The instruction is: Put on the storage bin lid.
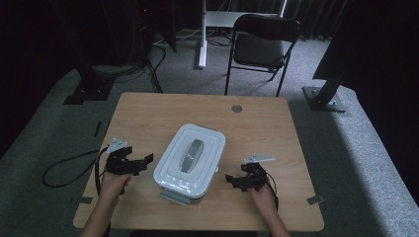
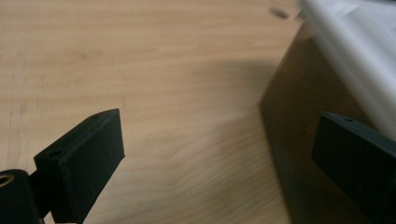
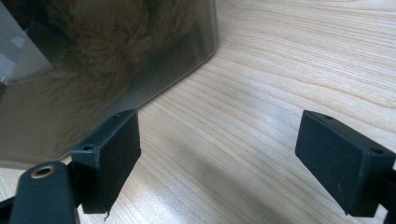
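- In the middle of the wooden table (image 1: 148,111), turned a little askew, stands a storage box (image 1: 190,160) with a white lid and see-through smoky walls.
- The lid is a rounded rectangle with stepped ridges around its edge, and a grey handle (image 1: 191,155) runs along its centre.
- A grey latch (image 1: 174,197) sticks out from the box's near end, towards the person's side of the table.
- In the right gripper view the box's wall (image 3: 70,79) is clear enough to show something brown and fluffy (image 3: 107,37) inside; what it is cannot be made out.
- In the left gripper view the wall (image 2: 299,140) looks dark and brownish, with the white lid's edge (image 2: 355,51) blurred above it.
- The left gripper (image 1: 140,163) is held just beside the box's left side, jaws wide apart and gripping nothing; one jaw lies in front of the box's wall in its own view, though contact cannot be told.
- The right gripper (image 1: 231,180) sits just to the right of the box's near corner, jaws likewise spread with bare wood between them, close to the wall but apart from it.
- Each gripper is held by a hand (image 1: 112,185) coming in from the near edge of the table.
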`<state>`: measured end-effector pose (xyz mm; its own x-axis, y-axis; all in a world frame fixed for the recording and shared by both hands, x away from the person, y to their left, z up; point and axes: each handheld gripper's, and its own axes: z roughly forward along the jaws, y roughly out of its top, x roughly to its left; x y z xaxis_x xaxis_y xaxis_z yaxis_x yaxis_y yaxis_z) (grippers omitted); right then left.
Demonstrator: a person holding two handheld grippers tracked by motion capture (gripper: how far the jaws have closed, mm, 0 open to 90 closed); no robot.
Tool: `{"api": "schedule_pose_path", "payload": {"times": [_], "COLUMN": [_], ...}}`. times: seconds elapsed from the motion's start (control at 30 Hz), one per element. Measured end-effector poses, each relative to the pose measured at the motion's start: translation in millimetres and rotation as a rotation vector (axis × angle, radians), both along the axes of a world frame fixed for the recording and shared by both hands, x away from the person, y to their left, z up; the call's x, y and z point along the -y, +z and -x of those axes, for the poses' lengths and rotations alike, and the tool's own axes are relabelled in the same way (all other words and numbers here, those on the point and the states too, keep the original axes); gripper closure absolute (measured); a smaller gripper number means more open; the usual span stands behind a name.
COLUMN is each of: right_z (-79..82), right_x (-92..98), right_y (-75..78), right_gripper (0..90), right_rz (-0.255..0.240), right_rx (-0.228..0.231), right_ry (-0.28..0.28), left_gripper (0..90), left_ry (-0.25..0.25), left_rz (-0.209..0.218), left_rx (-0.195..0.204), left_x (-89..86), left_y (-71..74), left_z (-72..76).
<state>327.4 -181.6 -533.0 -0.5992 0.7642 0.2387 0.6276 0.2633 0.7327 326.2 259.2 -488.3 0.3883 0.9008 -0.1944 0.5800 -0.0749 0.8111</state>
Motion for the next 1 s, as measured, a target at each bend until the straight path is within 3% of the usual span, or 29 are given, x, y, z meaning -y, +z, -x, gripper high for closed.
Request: {"api": "schedule_pose_path", "payload": {"times": [0.2,0.37,0.77,1.0], "right_z": [0.6,0.9,2.2,3.1], "right_x": [0.7,2.2,3.6,8.7], "right_y": [1.1,0.4,2.7,2.6], "right_gripper": [13.4,13.4,13.4,13.4], "right_rz": [-0.005,-0.004,-0.005,-0.005], "right_rx": [0.007,0.006,0.011,0.009], "right_ry": [-0.001,-0.004,-0.002,-0.006], "left_gripper": [3.7,3.6,3.6,3.6], "left_ry": [-0.032,-0.055,-0.104,-0.149], "left_rz": [-0.026,-0.039,-0.016,-0.035], "left_rx": [-0.045,-0.069,-0.054,-0.046], "left_x": [9.9,19.9,34.6,49.2], "left_y": [-24.8,-35.2,-34.6,-33.3], "left_z": [-2.9,-3.7,7.8,17.4]}}
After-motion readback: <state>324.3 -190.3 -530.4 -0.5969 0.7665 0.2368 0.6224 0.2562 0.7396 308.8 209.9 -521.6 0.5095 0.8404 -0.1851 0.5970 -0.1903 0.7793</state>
